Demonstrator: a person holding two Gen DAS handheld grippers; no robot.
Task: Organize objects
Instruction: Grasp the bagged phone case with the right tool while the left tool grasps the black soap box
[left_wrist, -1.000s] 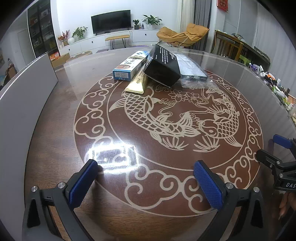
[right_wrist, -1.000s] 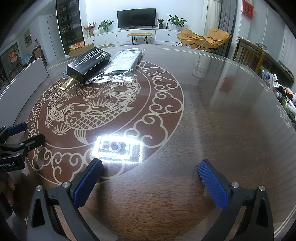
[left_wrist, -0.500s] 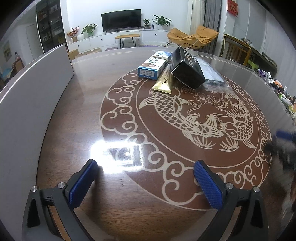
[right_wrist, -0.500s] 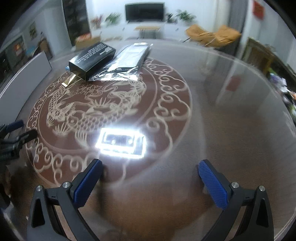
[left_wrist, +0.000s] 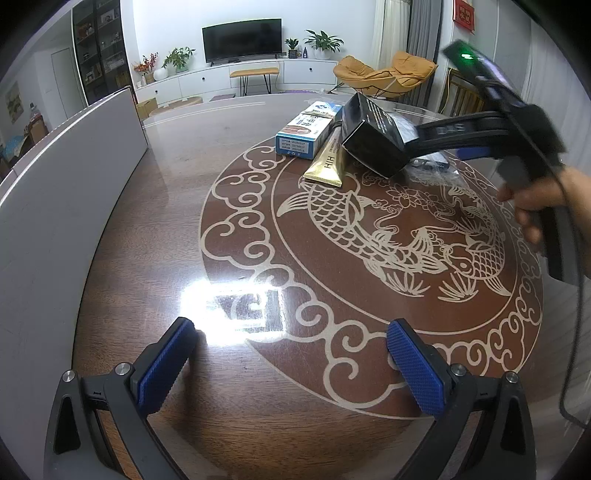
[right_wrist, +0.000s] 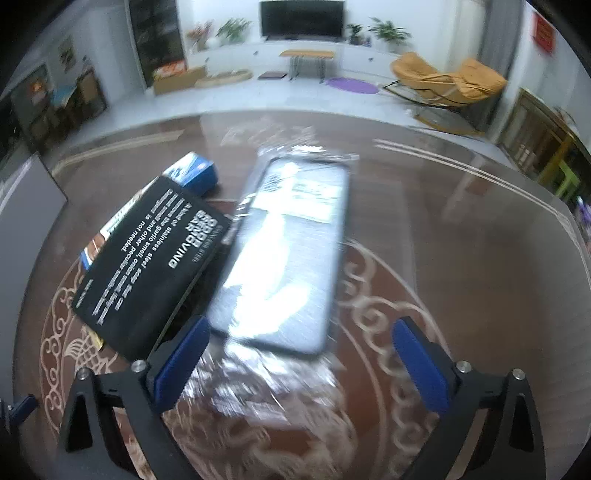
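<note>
A pile of objects lies at the far side of the round table: a black box (left_wrist: 373, 138) (right_wrist: 147, 266), a blue and white box (left_wrist: 308, 129) (right_wrist: 194, 171), a gold tube (left_wrist: 327, 164), and a flat dark item in a clear plastic bag (right_wrist: 288, 251). My left gripper (left_wrist: 291, 354) is open and empty, low over the near table. My right gripper (right_wrist: 299, 354) is open, its jaws straddling the near end of the plastic bag, beside the black box. It also shows in the left wrist view (left_wrist: 454, 142), reaching in from the right.
The brown table (left_wrist: 147, 206) carries a pale fish pattern and a bright lamp glare (left_wrist: 232, 299). A grey panel (left_wrist: 55, 192) stands along the left edge. A TV (left_wrist: 242, 38), plants and orange chairs (left_wrist: 388, 72) are beyond the table.
My right gripper has moved forward across the table to the pile and now sits over the bagged item. My left gripper has swung left, staying open.
</note>
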